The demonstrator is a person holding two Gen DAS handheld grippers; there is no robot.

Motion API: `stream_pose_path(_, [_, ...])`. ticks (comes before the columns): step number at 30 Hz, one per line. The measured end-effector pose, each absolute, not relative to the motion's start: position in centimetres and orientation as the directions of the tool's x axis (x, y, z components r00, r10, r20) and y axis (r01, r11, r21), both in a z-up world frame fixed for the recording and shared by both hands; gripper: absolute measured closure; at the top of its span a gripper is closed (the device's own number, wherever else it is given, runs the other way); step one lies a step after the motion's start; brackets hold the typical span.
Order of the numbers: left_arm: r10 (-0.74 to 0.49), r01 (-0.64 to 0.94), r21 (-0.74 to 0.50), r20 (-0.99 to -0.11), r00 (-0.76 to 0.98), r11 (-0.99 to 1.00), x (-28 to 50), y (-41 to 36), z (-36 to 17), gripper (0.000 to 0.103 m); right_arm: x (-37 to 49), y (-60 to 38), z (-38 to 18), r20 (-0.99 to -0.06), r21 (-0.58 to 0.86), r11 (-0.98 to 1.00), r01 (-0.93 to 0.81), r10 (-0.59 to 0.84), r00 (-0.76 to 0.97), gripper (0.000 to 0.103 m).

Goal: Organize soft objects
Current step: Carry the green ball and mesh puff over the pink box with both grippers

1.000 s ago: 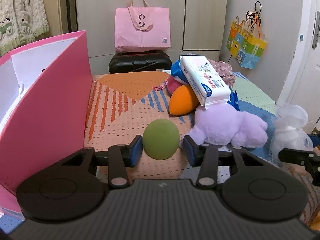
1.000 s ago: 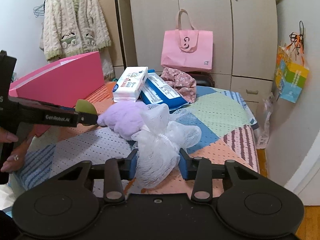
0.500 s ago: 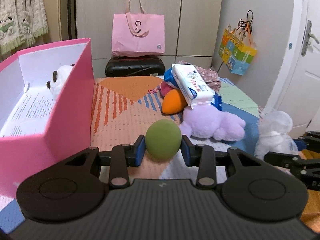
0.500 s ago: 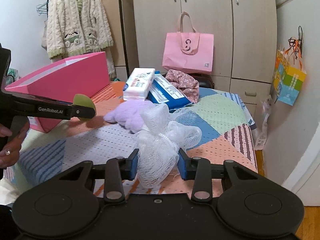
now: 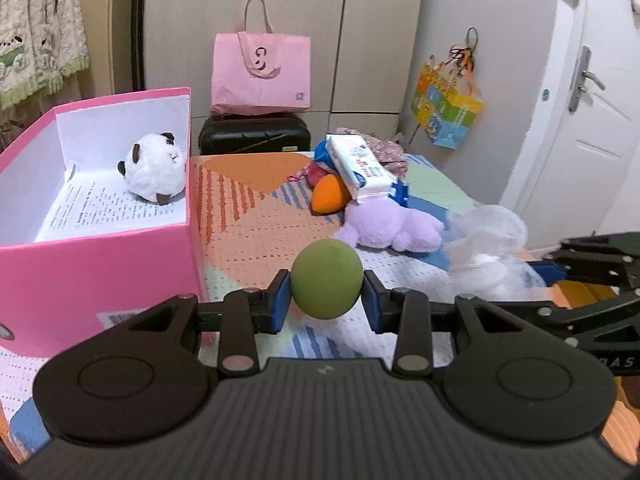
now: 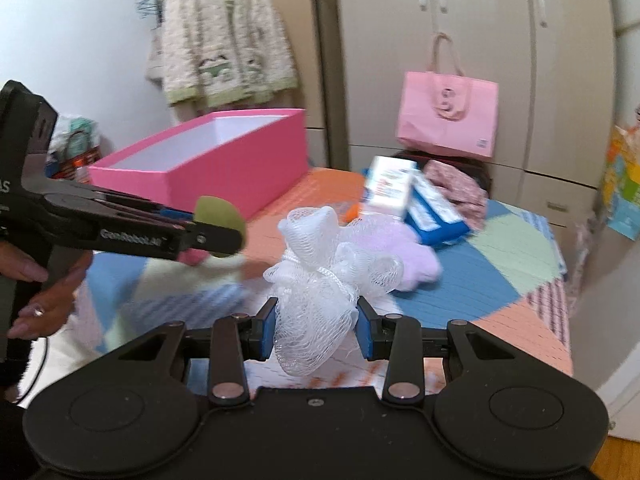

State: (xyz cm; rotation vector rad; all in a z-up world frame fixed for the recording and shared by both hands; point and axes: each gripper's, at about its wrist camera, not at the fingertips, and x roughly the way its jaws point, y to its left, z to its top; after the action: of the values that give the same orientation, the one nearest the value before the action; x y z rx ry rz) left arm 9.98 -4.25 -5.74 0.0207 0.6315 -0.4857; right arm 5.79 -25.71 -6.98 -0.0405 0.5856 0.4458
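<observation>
My left gripper (image 5: 326,306) is shut on a green soft ball (image 5: 327,284) and holds it above the bed, to the right of the open pink box (image 5: 96,256). A white panda plush (image 5: 154,174) lies inside the box. My right gripper (image 6: 316,330) is shut on a white mesh bath pouf (image 6: 320,280), lifted over the bed. The pouf also shows in the left wrist view (image 5: 484,252). A purple plush (image 5: 390,226) and an orange soft ball (image 5: 328,200) lie on the bed. The left gripper with the green ball (image 6: 218,220) shows in the right wrist view.
Wipes packs (image 5: 362,166) and a floral cloth (image 5: 390,150) are piled at the far end of the patterned bedspread (image 5: 248,216). A black suitcase (image 5: 256,136) with a pink bag (image 5: 262,74) stands behind. A door (image 5: 592,120) is at right.
Both grippers have risen and pulled back with their loads. The left view now looks down into the pink box, showing the panda. The right gripper has swung left toward the box.
</observation>
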Motion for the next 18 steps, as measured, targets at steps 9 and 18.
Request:
stream_pose_path(9, [-0.478,0.469,-0.191,-0.614,0.628,0.862,8.6,-1.6,-4.7,0.066,5.0,-22.0,-5.2,-0.587,0.123,0.852,-0.508,0.476,0.656,0.059])
stream_pose_path(18, [-0.487,0.454,-0.237,-0.654,0.579,0.859,8.3,2.0,-3.1,0.066,5.2,-18.5,-3.3,-0.614,0.134,0.803,-0.581,0.527,0.588,0.059])
